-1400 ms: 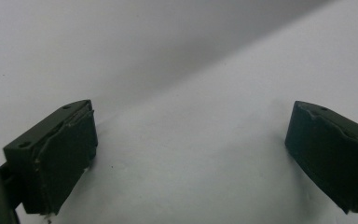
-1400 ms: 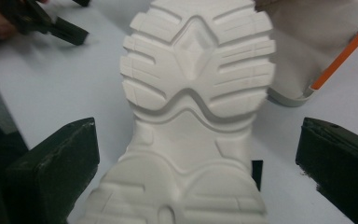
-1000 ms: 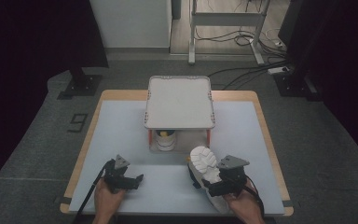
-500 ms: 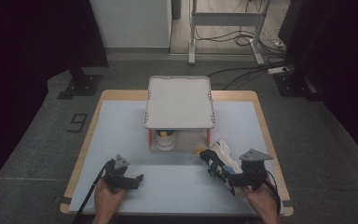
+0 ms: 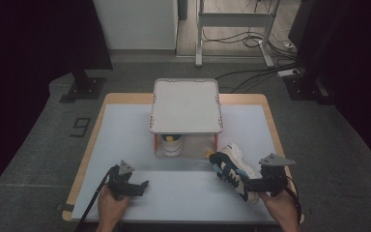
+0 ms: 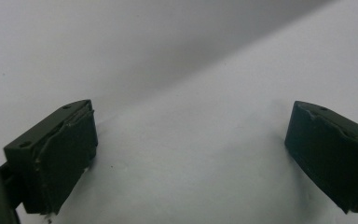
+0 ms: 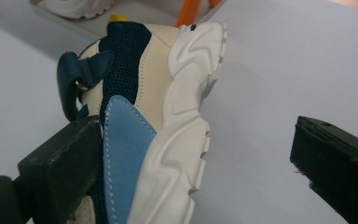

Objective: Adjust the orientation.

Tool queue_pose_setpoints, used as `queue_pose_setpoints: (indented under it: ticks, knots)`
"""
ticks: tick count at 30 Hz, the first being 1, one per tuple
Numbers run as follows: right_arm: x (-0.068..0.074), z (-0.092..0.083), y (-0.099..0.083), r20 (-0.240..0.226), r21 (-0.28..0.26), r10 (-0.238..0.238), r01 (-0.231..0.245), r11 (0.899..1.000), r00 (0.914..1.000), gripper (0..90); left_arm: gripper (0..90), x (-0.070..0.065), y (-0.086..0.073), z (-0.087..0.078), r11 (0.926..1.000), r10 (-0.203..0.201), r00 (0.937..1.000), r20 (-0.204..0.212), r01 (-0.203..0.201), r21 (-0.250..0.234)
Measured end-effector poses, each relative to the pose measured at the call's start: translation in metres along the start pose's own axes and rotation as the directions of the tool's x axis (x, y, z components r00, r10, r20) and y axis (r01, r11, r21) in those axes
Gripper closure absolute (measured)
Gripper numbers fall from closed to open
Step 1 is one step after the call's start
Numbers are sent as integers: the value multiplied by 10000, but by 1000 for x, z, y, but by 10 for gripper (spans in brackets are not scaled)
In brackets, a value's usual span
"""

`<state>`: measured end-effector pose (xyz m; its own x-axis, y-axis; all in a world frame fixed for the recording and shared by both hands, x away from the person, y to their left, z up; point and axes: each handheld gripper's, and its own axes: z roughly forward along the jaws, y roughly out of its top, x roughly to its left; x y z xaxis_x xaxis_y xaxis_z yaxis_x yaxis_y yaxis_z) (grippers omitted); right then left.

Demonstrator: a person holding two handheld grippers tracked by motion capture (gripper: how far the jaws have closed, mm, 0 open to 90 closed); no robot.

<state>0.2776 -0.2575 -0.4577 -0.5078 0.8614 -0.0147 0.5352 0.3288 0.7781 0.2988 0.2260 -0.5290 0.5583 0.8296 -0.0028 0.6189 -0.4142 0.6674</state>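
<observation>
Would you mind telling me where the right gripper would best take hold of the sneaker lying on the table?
Probably across the heel of the sneaker, coming from the person's side. The shoe lies with its toe toward the small shelf and its heel toward the right gripper. In the right gripper view the heel already sits between the open fingers, narrow enough to close on.

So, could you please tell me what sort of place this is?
Probably a lab or recording studio: a lone work table on grey carpet, dark curtains around it, and cables trailing under a metal stand behind.
</observation>
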Motion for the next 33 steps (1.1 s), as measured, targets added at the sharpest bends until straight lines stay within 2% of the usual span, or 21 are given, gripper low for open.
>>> queue_pose_setpoints:
  ticks: [9,14,23,27,30,33]
  knots:
    - [-26,-16,-9,733,-318,479,-457,9984,9962,77,22,0,0,0,10000,-3,10000,0,3,1]
    - [-37,-24,-14,1181,-298,698,-668,9973,9905,124,22,0,0,0,10000,-4,10000,0,4,2]
    - [-39,-29,-10,764,-556,969,-928,9941,9924,135,22,0,0,0,10000,-16,10000,2,16,-1]
    - [-32,-27,2,508,-743,749,-710,9947,9959,268,22,0,0,0,10000,-14,10000,1,14,-1]
    - [-25,-21,13,8,-829,612,-610,9947,9981,376,22,0,0,0,10000,-17,10000,4,17,-3]
    - [-19,-8,25,-360,-712,455,-480,9963,9983,434,22,0,0,0,10000,-10,10000,1,10,2]
